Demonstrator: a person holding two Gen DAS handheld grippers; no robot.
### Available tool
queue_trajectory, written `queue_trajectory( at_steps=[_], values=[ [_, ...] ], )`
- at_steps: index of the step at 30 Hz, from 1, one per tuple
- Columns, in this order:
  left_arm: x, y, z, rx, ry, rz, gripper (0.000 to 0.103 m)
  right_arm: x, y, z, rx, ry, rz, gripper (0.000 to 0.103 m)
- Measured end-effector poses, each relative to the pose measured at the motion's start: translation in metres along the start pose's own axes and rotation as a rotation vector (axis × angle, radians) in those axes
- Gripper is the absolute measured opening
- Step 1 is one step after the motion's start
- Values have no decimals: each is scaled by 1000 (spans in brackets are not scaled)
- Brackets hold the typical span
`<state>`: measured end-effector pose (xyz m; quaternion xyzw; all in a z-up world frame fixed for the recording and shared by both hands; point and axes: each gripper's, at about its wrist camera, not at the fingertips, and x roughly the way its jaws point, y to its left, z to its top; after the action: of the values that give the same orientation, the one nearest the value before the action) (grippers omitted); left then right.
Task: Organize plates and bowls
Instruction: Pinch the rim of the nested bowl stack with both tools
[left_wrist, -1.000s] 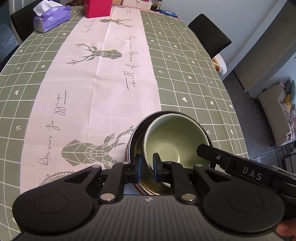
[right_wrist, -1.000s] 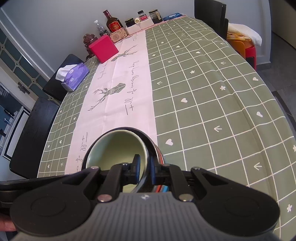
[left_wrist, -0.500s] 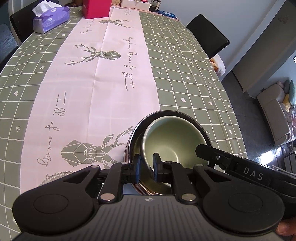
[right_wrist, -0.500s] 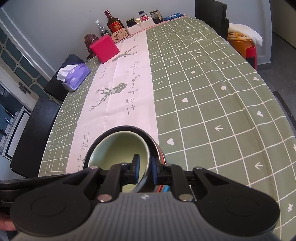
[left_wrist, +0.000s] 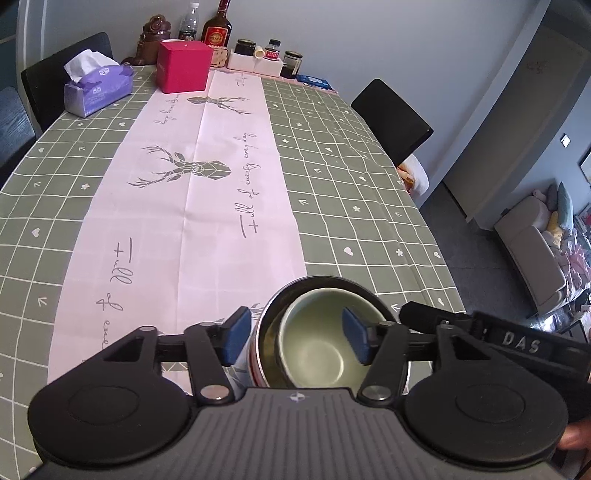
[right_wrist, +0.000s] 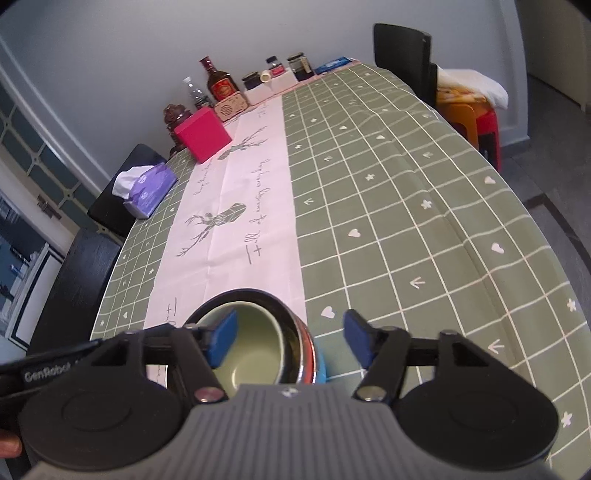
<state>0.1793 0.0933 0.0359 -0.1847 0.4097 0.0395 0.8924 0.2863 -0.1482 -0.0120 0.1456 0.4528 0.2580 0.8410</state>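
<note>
A pale green bowl (left_wrist: 317, 354) sits nested inside a dark-rimmed steel bowl (left_wrist: 325, 282) near the table's front edge. My left gripper (left_wrist: 295, 338) straddles the left walls of both bowls. Its jaws are opening and neither pad touches them. In the right wrist view the green bowl (right_wrist: 255, 350) and steel bowl (right_wrist: 258, 295) rest on something blue (right_wrist: 320, 365). My right gripper (right_wrist: 290, 343) straddles their right walls, one pad inside the green bowl and the other over the cloth. Its jaws are also opening, with no pad pressing.
A green checked tablecloth (left_wrist: 369, 206) with a pink deer runner (left_wrist: 192, 206) covers the table. At the far end stand a red box (left_wrist: 183, 66), a purple tissue pack (left_wrist: 98, 88), bottles and jars. Black chairs (left_wrist: 391, 118) flank the table. Its right edge drops to the floor.
Both grippers were shut on the green bowl's rim and now stand wide, off it. Both views have tilted up, showing the far end of the table.
</note>
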Motion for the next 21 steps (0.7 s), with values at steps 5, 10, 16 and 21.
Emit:
queue_trajectory(
  at_steps=[5, 10, 16, 21],
  values=[
    [12, 22, -9, -90, 31, -19, 80, 21, -16, -4, 116, 116, 33, 81],
    [35, 56, -23, -293, 102, -111, 80, 47, -26, -14, 218, 251, 68, 81],
    [51, 72, -30, -387, 145, -159, 80, 57, -24, -18, 227, 279, 64, 81],
    [56, 70, -29, -374, 158, -141, 77, 62, -24, -17, 233, 290, 66, 81]
  ],
)
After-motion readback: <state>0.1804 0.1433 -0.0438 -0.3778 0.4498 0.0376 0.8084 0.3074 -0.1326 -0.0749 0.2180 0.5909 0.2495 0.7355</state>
